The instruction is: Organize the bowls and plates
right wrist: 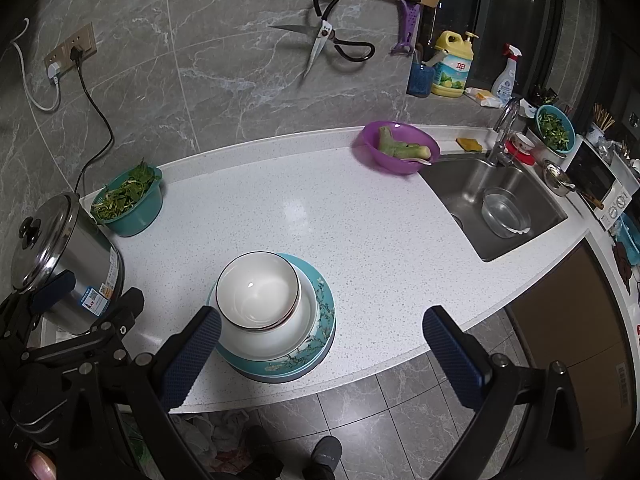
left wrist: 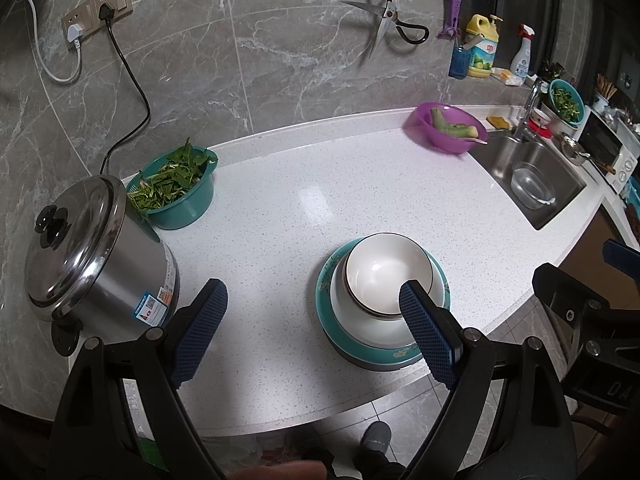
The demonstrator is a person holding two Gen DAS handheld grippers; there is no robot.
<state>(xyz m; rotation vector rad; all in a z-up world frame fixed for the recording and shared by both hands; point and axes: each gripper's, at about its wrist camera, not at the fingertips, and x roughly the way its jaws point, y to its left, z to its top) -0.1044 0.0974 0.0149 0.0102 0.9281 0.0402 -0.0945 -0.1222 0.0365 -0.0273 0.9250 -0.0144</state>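
A stack of dishes stands near the front edge of the white counter (left wrist: 280,208): a small white bowl with a dark rim (left wrist: 386,270) (right wrist: 258,288) sits in a larger white bowl (left wrist: 368,322) (right wrist: 276,336), on teal flowered plates (left wrist: 330,280) (right wrist: 320,320). My left gripper (left wrist: 314,304) is open and empty, just left of and in front of the stack. My right gripper (right wrist: 322,332) is open and empty, its left finger beside the stack's front.
A steel pot with lid (left wrist: 88,248) stands at left, a teal basin of greens (left wrist: 176,188) behind it. A purple basin with vegetables (left wrist: 448,126) sits by the sink (left wrist: 532,176), which holds a glass bowl (left wrist: 532,188). Scissors (left wrist: 386,16) hang on the wall.
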